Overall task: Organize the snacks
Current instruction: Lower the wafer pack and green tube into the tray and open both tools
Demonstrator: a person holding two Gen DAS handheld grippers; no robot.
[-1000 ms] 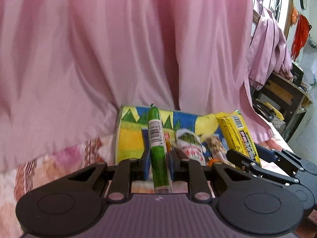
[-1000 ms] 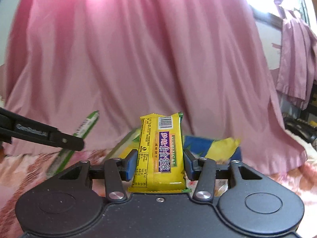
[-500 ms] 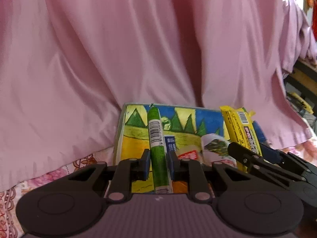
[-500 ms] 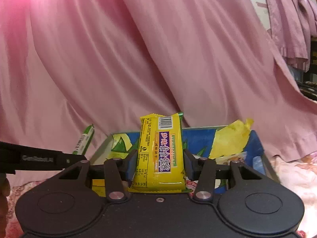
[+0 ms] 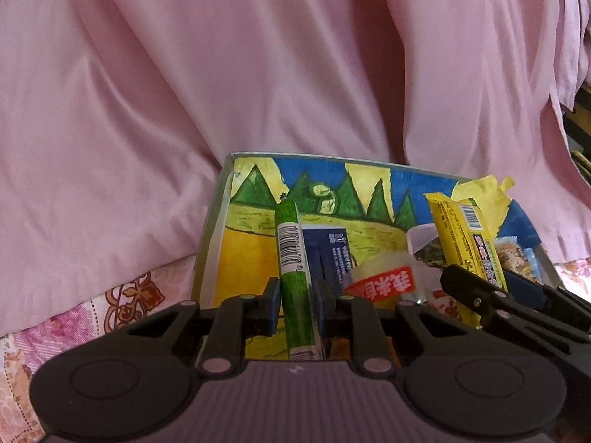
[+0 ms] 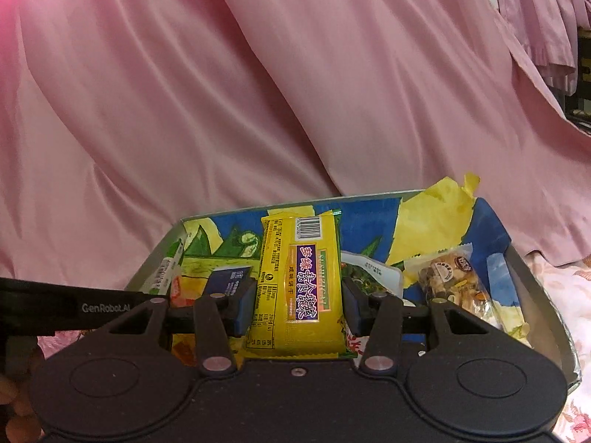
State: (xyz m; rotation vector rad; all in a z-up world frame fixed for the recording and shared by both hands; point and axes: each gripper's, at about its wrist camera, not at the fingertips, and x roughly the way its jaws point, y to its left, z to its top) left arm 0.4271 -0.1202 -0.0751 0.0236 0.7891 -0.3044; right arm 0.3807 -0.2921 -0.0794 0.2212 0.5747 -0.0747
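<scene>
- Left wrist view: your left gripper (image 5: 295, 304) has its fingers clamped on the green stick snack (image 5: 292, 277). The stick's long axis runs straight along the fingers, its rounded tip pointing forward and away from you, its barcode facing up, its near end reaching back toward the gripper body.
- Beyond those fingertips you see the painted box (image 5: 221, 229), with green triangles on blue and yellow on its inner wall. The stick is held over its left half.
- Just right of your left fingers lie a dark blue packet (image 5: 332, 254) and a red-labelled pack (image 5: 384, 286) inside the box.
- Right wrist view: your right gripper (image 6: 297, 304) is closed on the yellow biscuit pack (image 6: 299, 288), pads pressing both long edges. Its long axis also follows the fingers, barcode end pointing forward, purple label up.
- Ahead of those fingers the box's far wall (image 6: 369, 221) shows; the pack is held over the box interior.
- Right of your right fingers a clear-wrapped nut bar (image 6: 452, 280) lies in the box, pointing forward and slightly left.
- Pink curtain (image 6: 258, 92) hangs behind the box.
</scene>
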